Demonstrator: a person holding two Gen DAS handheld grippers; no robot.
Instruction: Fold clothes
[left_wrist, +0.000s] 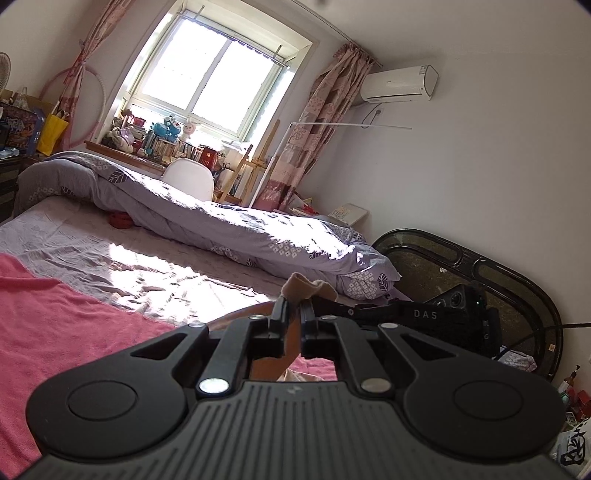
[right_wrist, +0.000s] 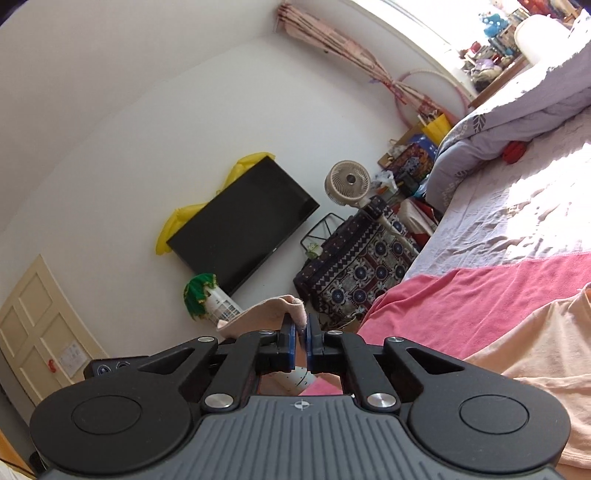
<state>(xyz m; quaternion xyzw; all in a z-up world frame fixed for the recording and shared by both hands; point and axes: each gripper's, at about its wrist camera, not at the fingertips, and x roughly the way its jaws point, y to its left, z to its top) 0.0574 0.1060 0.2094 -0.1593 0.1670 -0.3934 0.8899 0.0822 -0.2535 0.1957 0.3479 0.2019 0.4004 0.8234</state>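
Presently, both grippers are shown clenched on one peach-coloured garment (right_wrist: 535, 350) above a bed (left_wrist: 92, 236). At lower centre of the left wrist view, the left gripper (left_wrist: 293, 314) is closed on a bunched fold of the cloth, which pokes up past the fingertips and hangs down between the fingers. At lower centre of the right wrist view, the right gripper (right_wrist: 301, 332) is likewise closed on a fold of the same fabric, which rises above the blue pads (right_wrist: 291, 343) and trails off to the left. The rest of the garment is seen at the lower right of that view, lying on a pink towel (right_wrist: 461, 291) spread over the bed. In the left wrist view, the right gripper's body appears just right of the left fingertips, so the two held points are judged to lie close together. The garment's long axis cannot be told. The cloth is judged to hang below and towards the bed from both grippers, with neither hand clearly nearer.
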